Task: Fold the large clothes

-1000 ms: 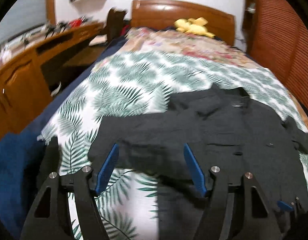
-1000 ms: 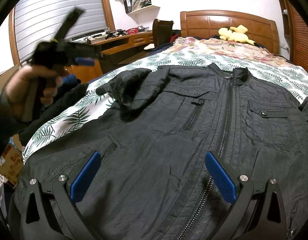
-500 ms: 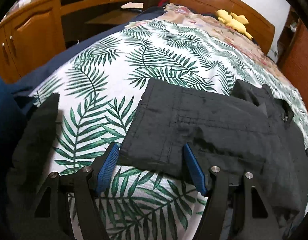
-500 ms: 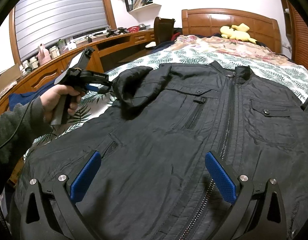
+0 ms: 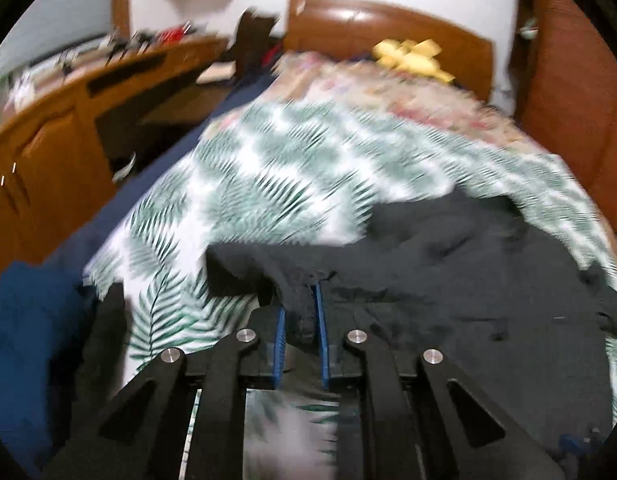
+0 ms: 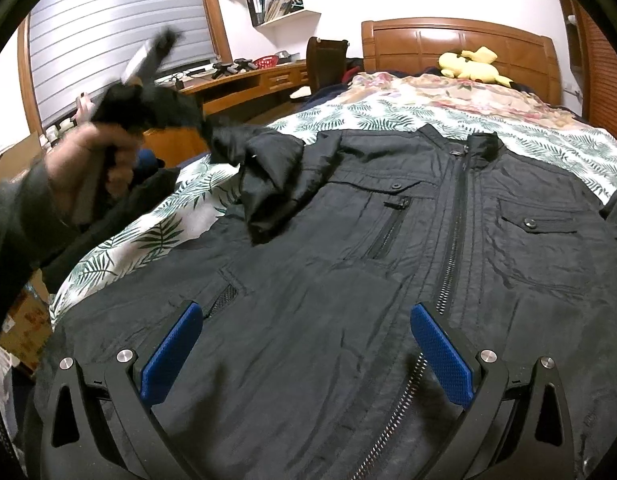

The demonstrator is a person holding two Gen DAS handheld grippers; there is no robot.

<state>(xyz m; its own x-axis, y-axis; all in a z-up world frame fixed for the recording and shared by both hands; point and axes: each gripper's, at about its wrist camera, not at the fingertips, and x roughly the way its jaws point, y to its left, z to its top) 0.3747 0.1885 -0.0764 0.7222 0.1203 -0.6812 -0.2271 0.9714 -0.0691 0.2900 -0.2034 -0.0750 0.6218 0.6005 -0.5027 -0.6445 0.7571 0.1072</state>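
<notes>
Jacket: a black zip-front jacket [image 6: 388,264] is lying face up on the bed, collar toward the headboard, zipper closed down the middle.
Sleeve: the sleeve cuff [image 5: 298,304] is sitting pinched between the blue pads of the left tool; in the right wrist view the sleeve [image 6: 264,168] is hanging lifted off the bed, bunched and folded near the shoulder.
Left tool: the left tool [image 5: 301,320] is holding the cuff with its jaws narrow; the right wrist view is showing it [image 6: 148,92] blurred, raised above the bed's edge in the person's left hand [image 6: 88,160].
Right tool: the right tool [image 6: 304,344] is hovering over the jacket's lower front with its 2 blue pads wide apart, gripping nothing.
Bedspread: the palm-leaf bedspread [image 5: 248,184] is lying under the jacket.
Only in the left wrist view: the pinch on the cuff up close, though blurred.
Only in the right wrist view: the chest pockets [image 6: 532,228], the zipper [image 6: 452,232] and the hand.
Background: a yellow plush toy [image 6: 468,64] is resting by the headboard [image 6: 460,40]; a wooden desk [image 6: 244,84] is standing beside the bed.
</notes>
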